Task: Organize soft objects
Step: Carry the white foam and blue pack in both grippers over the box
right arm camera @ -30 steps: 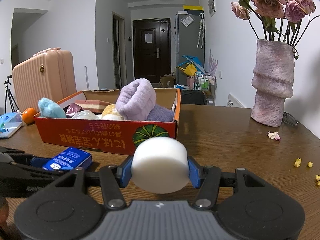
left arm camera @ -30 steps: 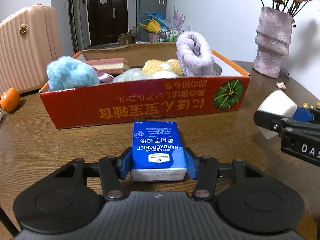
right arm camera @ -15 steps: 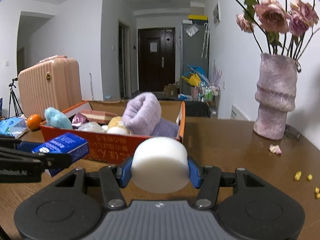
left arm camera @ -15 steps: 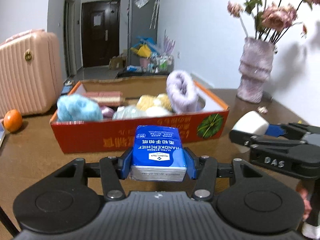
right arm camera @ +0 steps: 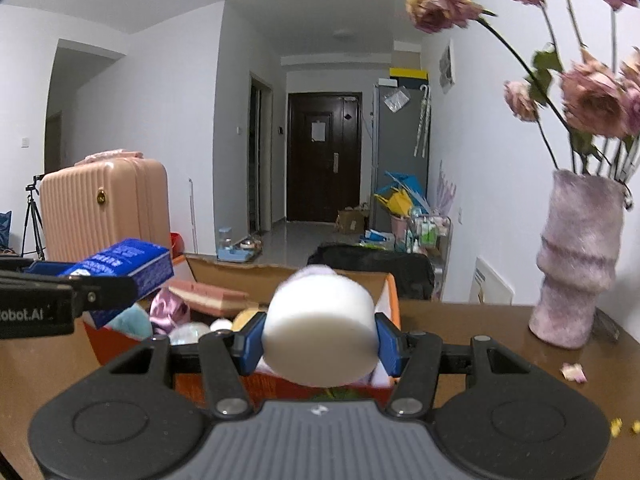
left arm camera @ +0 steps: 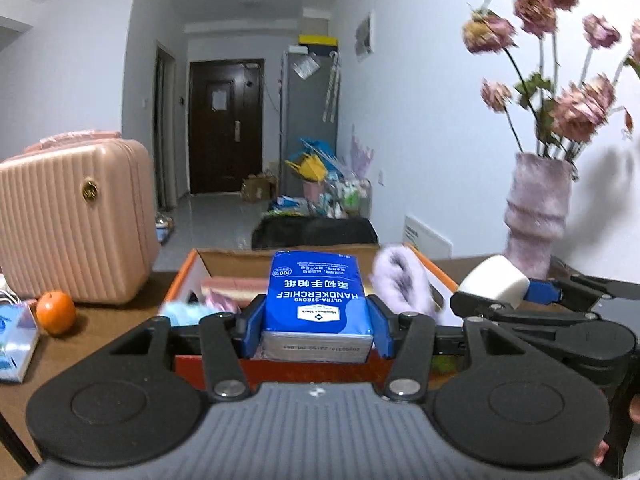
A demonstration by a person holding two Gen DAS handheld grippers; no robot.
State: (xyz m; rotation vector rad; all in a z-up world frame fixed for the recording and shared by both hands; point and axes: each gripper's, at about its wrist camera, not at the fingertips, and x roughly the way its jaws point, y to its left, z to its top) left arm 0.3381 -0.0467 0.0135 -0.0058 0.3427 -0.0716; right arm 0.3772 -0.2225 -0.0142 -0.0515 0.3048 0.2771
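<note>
The blue handkerchief pack [left arm camera: 318, 302] is being clamped between the blue pads of the left gripper [left arm camera: 318, 326], held clear of the wooden table [left arm camera: 100, 332] and in front of the orange cardboard box [right arm camera: 120, 344]. The white foam cylinder [right arm camera: 322, 330] is being squeezed between the pads of the right gripper [right arm camera: 320, 342], likewise above the box's near edge. Inside the box, a lilac fleece roll [left arm camera: 400, 282], a light blue plush [right arm camera: 132, 320] and a pink sponge block [right arm camera: 208, 292] are being kept. Beyond, an orange [left arm camera: 56, 312], a pink suitcase [left arm camera: 76, 224] and a vase of dried roses [right arm camera: 576, 264] are being shown.
</note>
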